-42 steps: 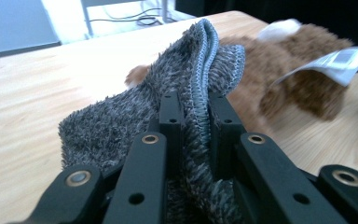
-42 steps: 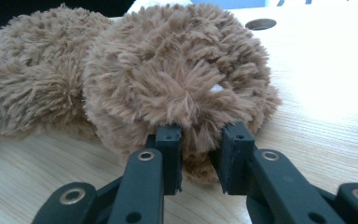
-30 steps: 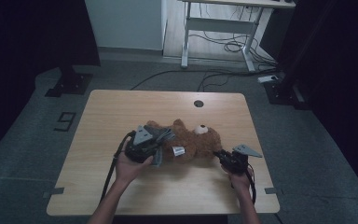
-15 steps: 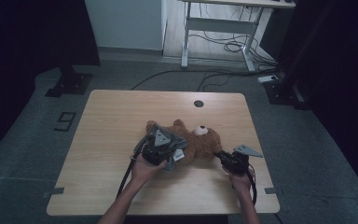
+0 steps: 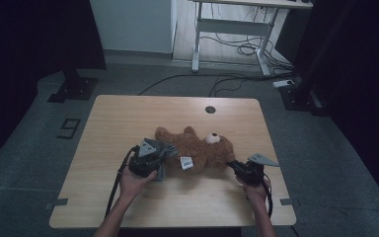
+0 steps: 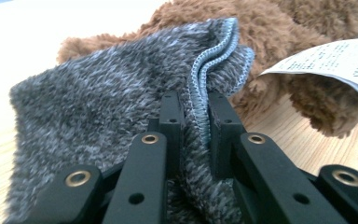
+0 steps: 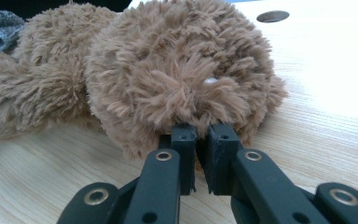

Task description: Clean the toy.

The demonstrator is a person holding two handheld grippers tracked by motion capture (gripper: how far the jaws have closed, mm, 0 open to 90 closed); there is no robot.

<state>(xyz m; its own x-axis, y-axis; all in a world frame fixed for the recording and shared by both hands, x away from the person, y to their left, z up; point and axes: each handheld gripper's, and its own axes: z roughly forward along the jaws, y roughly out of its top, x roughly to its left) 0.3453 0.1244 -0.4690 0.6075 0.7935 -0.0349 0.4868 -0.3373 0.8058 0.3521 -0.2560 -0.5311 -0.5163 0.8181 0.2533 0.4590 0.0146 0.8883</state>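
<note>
Left gripper (image 6: 196,112) jaws pinch the stitched hem of the grey knit garment (image 6: 102,107). Right gripper (image 7: 203,135) jaws clamp fur at the teddy bear (image 7: 177,70) head.

The teddy bear (image 5: 197,148) lay on the table (image 5: 128,113), near its middle, head toward the right and legs toward the left. A knitted cloth (image 6: 102,102) lay over the bear's left end, pinched in the left gripper (image 5: 150,158). The right gripper (image 5: 237,167) gripped the head (at its near edge). A paper tag (image 5: 186,162) lay between the two grippers. A round hole (image 5: 210,109) sat behind the bear.
</note>
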